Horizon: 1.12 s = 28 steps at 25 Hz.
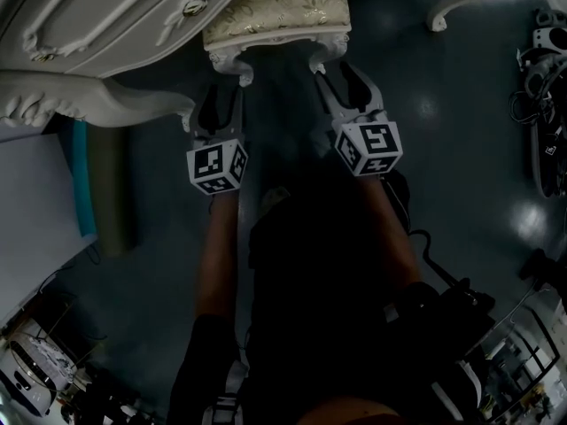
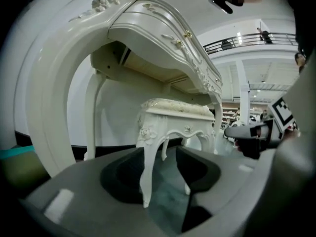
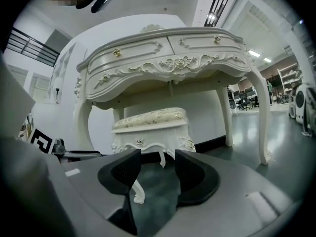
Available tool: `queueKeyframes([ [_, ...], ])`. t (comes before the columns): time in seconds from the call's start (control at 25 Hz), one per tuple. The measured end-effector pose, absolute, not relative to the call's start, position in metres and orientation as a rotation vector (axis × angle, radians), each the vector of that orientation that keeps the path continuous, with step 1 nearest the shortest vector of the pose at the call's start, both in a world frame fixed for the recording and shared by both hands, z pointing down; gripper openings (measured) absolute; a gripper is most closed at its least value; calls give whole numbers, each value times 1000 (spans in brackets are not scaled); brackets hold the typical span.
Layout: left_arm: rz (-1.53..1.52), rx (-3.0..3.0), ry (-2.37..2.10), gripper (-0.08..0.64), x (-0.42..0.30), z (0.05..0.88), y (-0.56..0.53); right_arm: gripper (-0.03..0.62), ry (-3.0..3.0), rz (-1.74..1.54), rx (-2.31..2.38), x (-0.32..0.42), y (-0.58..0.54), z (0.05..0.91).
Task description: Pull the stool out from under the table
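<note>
The white carved stool [image 1: 276, 11] with a gold-patterned cushion stands partly under the white dressing table [image 1: 97, 16], seen from above in the head view. My left gripper [image 1: 223, 104] is at its front left leg [image 1: 243, 71] and my right gripper [image 1: 347, 87] is by the front right leg [image 1: 317, 62]. In the left gripper view the left gripper [image 2: 160, 167] stands open with that leg [image 2: 149, 167] in the gap, next to the left pad. The right gripper [image 3: 158, 169] is open too; a curved stool foot [image 3: 137, 192] shows low in its gap, beside the left pad.
A curved table leg [image 1: 97, 100] runs just left of my left gripper, and another table leg [image 1: 456, 3] stands at the far right. A teal and olive roll [image 1: 106, 184] lies on the dark floor at left. Equipment and cables [image 1: 545, 87] sit at the right edge.
</note>
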<state>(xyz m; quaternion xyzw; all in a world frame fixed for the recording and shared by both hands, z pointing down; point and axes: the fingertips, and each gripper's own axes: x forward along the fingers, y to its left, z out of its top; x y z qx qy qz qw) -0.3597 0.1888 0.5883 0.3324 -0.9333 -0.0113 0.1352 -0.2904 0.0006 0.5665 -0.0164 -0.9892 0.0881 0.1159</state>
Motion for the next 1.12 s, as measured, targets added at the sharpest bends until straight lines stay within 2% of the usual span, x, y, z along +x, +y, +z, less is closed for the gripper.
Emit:
queueKeyframes([
  [0.28,-36,939,-2678,218,-380,607,189,282,-2878,214,11,-306,-8,582],
  [0.6,-38,935,-2660,241,-402,621,182,322,-2835,217,91,-320,-29,602],
  [1.12,-34,953,-2641,250,-426,630,174,333,-2794,233,133,-349,-39,625],
])
